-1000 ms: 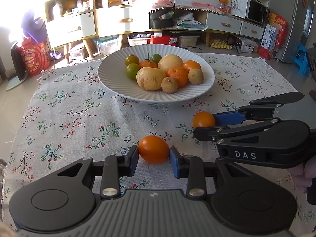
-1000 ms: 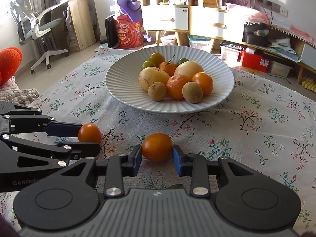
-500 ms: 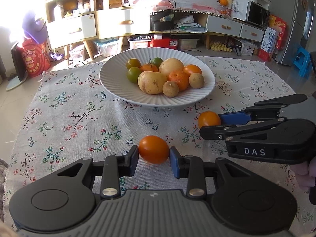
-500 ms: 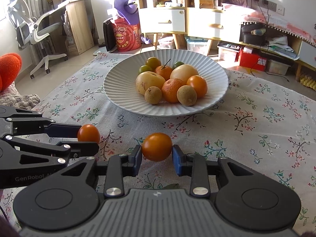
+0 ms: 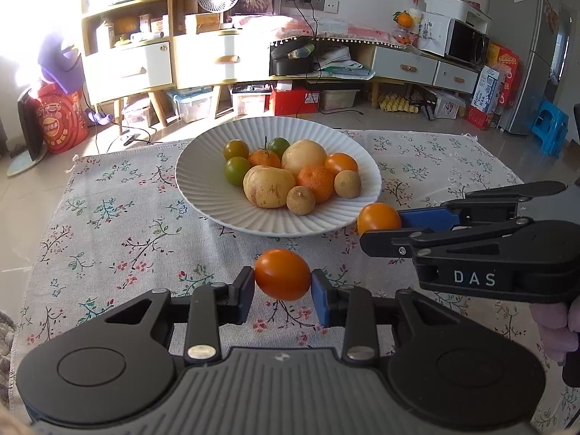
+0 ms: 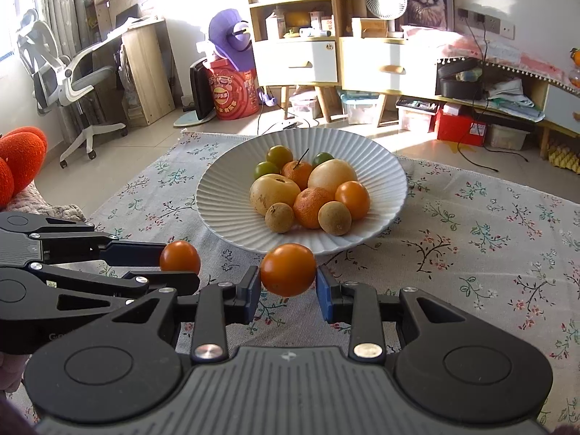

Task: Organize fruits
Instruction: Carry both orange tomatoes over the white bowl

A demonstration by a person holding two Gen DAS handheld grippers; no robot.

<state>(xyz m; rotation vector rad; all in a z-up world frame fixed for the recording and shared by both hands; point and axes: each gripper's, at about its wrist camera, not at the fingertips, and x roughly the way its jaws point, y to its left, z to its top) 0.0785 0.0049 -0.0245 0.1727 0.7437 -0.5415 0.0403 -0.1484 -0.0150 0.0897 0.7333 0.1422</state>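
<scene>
Both jaws clamp orange tomatoes (image 5: 282,274) (image 6: 288,269) near the plate (image 5: 203,195); only the right view shows an office chair (image 6: 61,76).

— What is the bench (image 5: 108,224) wearing?

— A pale cloth (image 6: 489,239) printed with small flowering sprigs covers it right to the edges, with its hem showing at the far side.

— And on the cloth?

— One wide white ribbed plate (image 5: 203,188), sitting flat toward the far middle of the bench. It casts a shadow on the cloth at its near rim. The rest of the cloth lies smooth, with sun across the far edge.
</scene>
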